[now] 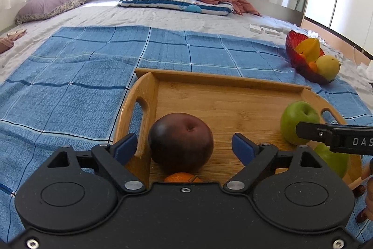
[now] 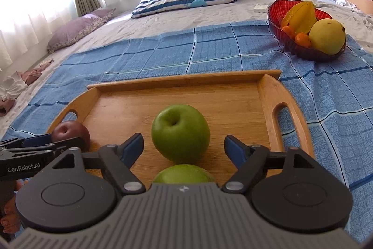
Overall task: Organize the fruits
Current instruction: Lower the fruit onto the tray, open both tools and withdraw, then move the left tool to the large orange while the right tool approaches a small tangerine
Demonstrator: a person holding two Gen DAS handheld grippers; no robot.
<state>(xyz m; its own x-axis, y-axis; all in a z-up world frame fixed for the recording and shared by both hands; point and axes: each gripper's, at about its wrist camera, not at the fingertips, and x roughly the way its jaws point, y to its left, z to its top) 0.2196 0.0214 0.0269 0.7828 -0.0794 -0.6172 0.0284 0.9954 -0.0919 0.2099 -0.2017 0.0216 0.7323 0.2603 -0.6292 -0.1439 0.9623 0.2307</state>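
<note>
A wooden tray [image 1: 209, 76] lies on a blue checked cloth. In the left wrist view a dark red apple [image 1: 180, 144] stands in the tray's left end. My left gripper [image 1: 184, 147] is open around it, the blue pads clear of its sides. A small orange [image 1: 181, 177] peeks out just below the apple. In the right wrist view a green apple [image 2: 180, 132] rests on the tray [image 2: 186, 81] between the pads of my open right gripper [image 2: 184, 146], untouched. A second green apple [image 2: 184, 174] sits nearer, partly hidden by the gripper body.
A red glass bowl [image 2: 277, 8] at the far right holds a starfruit [image 2: 300, 15], a yellow fruit [image 2: 327, 36] and small oranges. The tray has upright handles at both ends. Pillows and a pink blanket lie at the far end of the bed.
</note>
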